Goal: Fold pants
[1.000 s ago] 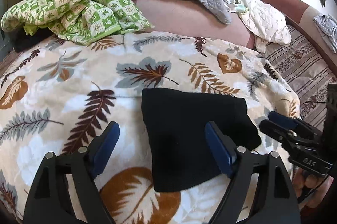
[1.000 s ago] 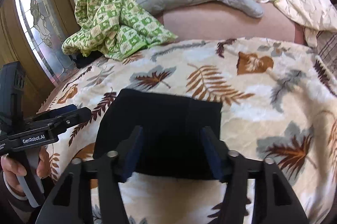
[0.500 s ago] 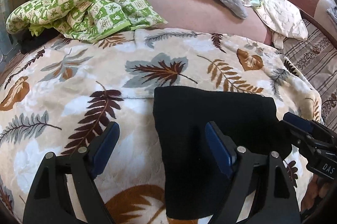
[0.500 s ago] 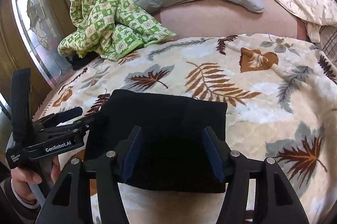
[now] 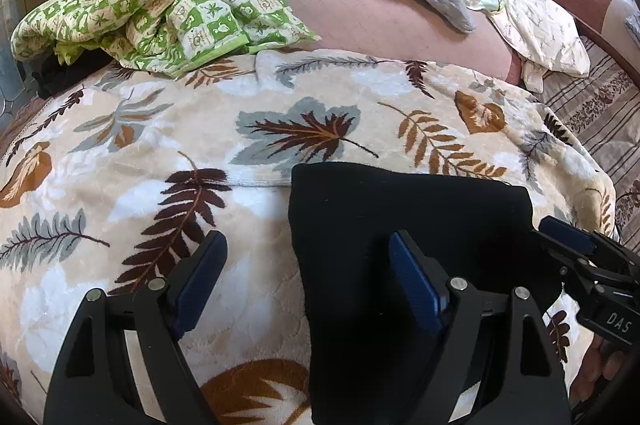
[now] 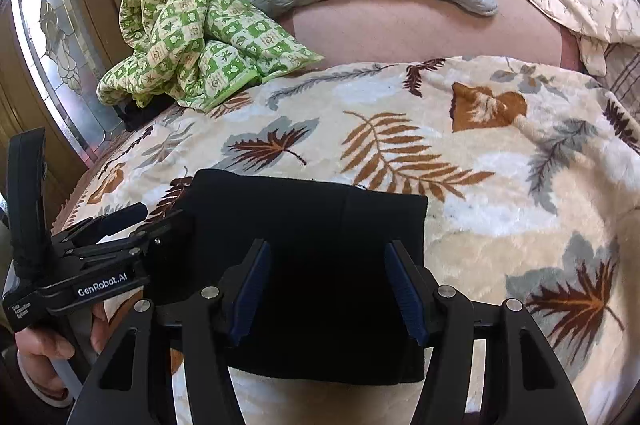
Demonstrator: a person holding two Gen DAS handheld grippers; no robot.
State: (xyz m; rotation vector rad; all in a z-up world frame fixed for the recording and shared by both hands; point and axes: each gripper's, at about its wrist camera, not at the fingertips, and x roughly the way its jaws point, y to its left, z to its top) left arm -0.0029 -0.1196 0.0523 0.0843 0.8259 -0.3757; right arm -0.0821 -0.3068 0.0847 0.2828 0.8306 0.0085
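Black pants lie as a compact folded rectangle on the leaf-print blanket, near edge of the bed. Left gripper and right gripper hover above, jaws apart, nothing clamped. Folding appears nearly complete; next move likely needs a final fold or smoothing.

- Both cams closer to bed vs 1 s ago; black pants look bigger in both views.
- Left hand-held gripper now w/ right finger over the pants, further in than before.
- Right hand-held gripper sits lower over the folded pants.
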